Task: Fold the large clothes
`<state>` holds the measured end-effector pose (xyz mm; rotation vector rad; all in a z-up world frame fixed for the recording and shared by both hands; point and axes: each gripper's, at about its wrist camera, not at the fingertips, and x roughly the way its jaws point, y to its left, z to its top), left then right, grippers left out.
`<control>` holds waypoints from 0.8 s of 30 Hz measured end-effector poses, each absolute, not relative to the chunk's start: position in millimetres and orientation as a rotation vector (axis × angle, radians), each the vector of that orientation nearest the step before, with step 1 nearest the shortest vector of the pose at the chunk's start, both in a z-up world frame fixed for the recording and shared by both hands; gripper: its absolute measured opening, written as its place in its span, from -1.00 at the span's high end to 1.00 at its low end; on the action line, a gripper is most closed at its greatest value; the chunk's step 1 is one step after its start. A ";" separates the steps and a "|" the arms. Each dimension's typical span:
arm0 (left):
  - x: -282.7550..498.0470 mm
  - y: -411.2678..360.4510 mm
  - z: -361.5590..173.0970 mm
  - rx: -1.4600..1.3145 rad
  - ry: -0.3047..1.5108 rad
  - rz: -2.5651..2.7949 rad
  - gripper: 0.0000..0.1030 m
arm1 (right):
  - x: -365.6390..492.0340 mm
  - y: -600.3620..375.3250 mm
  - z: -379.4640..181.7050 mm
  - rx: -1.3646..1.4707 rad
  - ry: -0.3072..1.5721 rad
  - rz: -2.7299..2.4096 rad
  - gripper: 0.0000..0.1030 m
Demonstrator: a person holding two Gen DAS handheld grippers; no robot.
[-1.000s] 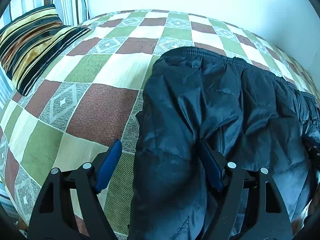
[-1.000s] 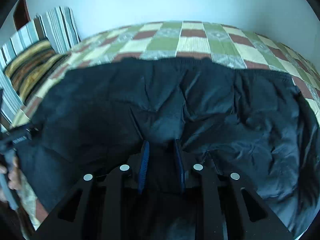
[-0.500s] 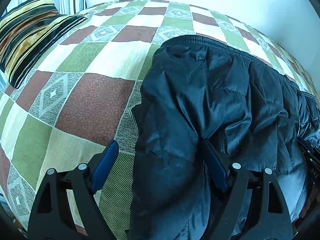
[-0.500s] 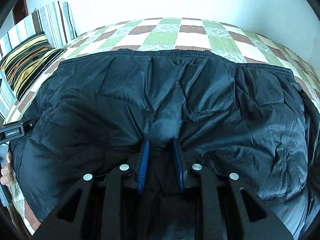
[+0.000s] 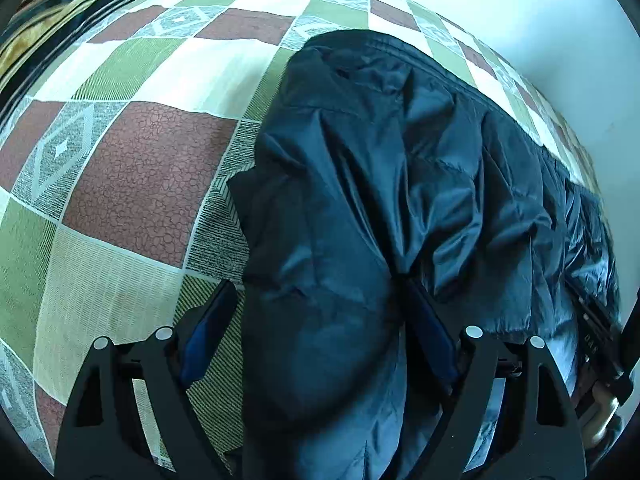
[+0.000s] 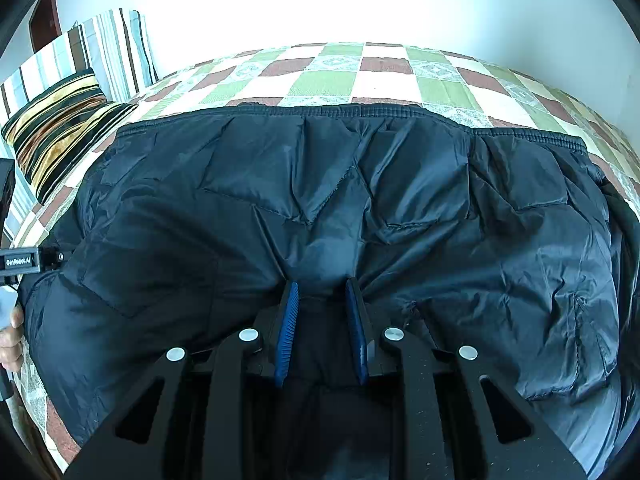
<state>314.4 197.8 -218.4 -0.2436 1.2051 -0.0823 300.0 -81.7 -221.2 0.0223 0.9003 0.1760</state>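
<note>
One dark quilted jacket [image 6: 360, 208] lies spread across one bed [image 6: 384, 76] covered by a checked sheet in green, brown and cream. Two pillows are present at the head of the bed: one gold-and-black striped pillow [image 6: 60, 124] lying flat, and one blue-and-white striped pillow [image 6: 112, 48] standing behind it.

Two hand-held grippers are in use. The left hand-held gripper [image 5: 316, 304] is spread wide; the jacket's near edge bulges between its fingers, the right blue pad [image 5: 430, 336] presses against the fabric and the left pad sits over the sheet, apart from the cloth. The right hand-held gripper [image 6: 322, 300] is at a narrow setting, with a gathered fold of the jacket pinched between its blue pads [image 6: 288, 332].

In the right wrist view, the left unit's body carries a label reading "GenRobot.AI" [image 6: 18, 261]. Beside it, the person's fingers [image 6: 12, 340] are partly visible.
</note>
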 end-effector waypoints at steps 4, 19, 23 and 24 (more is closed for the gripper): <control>313.4 188.5 -223.2 -0.221 1.219 -0.107 -0.65 | 299.3 -81.6 -221.0 0.021 0.894 0.175 0.54; 306.3 159.8 -220.5 -0.207 1.193 -0.123 0.09 | 297.8 -80.6 -220.6 0.002 0.876 0.165 0.54; 308.2 146.3 -210.3 -0.158 1.175 -0.088 0.44 | 297.3 -80.1 -220.7 -0.004 0.870 0.160 0.54; 307.6 144.4 -207.8 -0.148 1.170 -0.079 0.50 | 296.9 -80.1 -221.0 -0.004 0.870 0.160 0.54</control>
